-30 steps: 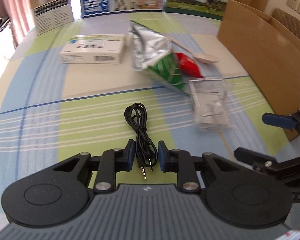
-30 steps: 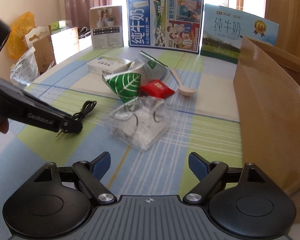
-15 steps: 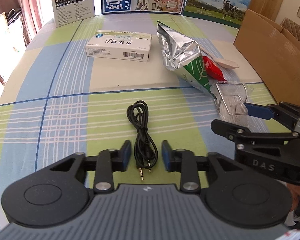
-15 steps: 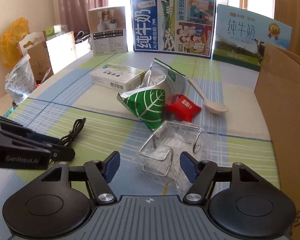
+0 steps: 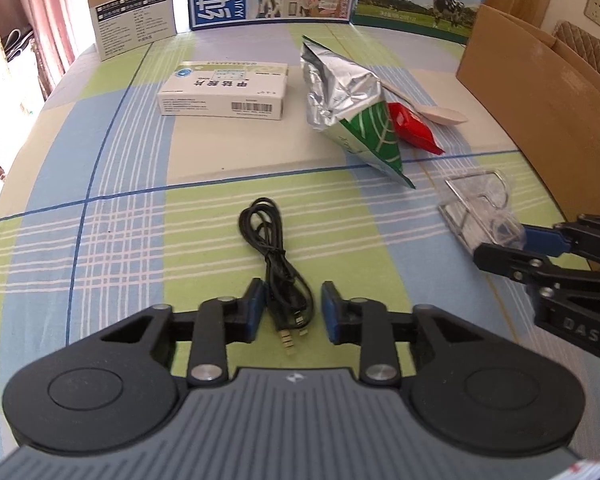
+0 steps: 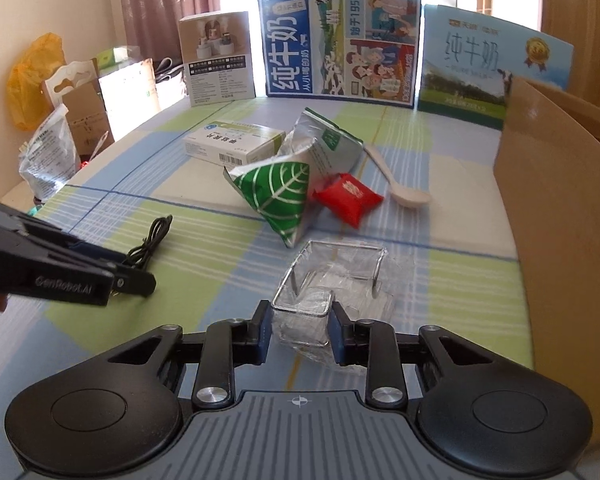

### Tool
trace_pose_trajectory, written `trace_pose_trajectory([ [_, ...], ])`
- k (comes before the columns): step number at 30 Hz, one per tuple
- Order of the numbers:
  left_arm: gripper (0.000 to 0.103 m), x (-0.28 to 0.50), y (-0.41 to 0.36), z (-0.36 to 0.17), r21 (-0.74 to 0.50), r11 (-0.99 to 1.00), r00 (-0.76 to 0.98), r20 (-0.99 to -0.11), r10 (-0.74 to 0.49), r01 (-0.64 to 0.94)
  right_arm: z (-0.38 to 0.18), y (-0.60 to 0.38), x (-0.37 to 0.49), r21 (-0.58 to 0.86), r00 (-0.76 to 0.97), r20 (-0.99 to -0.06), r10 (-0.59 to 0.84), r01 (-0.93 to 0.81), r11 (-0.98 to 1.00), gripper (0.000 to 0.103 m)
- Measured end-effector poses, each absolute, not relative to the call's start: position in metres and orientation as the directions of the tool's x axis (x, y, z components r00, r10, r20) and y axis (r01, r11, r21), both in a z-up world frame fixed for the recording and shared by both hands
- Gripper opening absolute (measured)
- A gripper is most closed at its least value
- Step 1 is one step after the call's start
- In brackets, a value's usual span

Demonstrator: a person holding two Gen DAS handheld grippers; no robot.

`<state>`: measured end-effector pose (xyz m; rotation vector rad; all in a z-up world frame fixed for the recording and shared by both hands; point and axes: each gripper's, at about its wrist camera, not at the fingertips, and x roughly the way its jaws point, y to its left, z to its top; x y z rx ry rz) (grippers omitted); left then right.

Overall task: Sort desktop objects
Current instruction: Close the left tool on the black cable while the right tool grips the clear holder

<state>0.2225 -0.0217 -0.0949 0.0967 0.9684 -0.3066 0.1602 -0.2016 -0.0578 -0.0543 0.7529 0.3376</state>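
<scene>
The black audio cable [image 5: 276, 264] will handle light and limp, so it is best pinched at the bunched strands just above its two plugs. It lies coiled on the desk [image 5: 100, 248], in front of the white medicine box [image 5: 224, 90]. The left gripper [image 5: 293, 312] straddles that plug end, fingers part open and gripping nothing. Right of the cable, the right gripper [image 6: 298, 326] brackets the wire rack in clear wrap [image 6: 332, 276] (crinkly, slippery film), fingers close against it, though I cannot tell if they press.
</scene>
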Motion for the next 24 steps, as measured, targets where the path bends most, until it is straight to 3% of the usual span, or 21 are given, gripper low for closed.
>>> trace_pose_trajectory([
  [8, 0.022, 0.196, -0.046, -0.090, -0.051, 0.917, 0.500, -0.826, -0.262, 0.396, -0.055, -0.229, 0.118, 0.058, 0.679, -0.689, 0.252, -0.295, 0.954, 0.029],
  [12, 0.023, 0.196, -0.051, -0.092, -0.004, 0.917, 0.514, -0.828, -0.226, 0.398, -0.058, -0.229, 0.110, 0.036, 0.690, -0.688, 0.227, -0.279, 0.959, 0.052],
  [14, 0.030, 0.197, -0.050, -0.092, -0.006, 0.922, 0.518, -0.826, -0.223, 0.387, -0.059, -0.228, 0.110, 0.042, 0.697, -0.684, 0.214, -0.256, 0.966, 0.058],
  [17, 0.038, 0.199, -0.048, -0.092, -0.015, 0.928, 0.524, -0.822, -0.223, 0.372, -0.061, -0.224, 0.112, 0.029, 0.704, -0.685, 0.186, -0.228, 0.973, 0.058],
  [24, 0.042, 0.209, -0.044, -0.094, -0.049, 0.945, 0.537, -0.813, -0.226, 0.322, -0.068, -0.210, 0.113, -0.031, 0.725, -0.676, 0.131, -0.205, 0.978, 0.058],
])
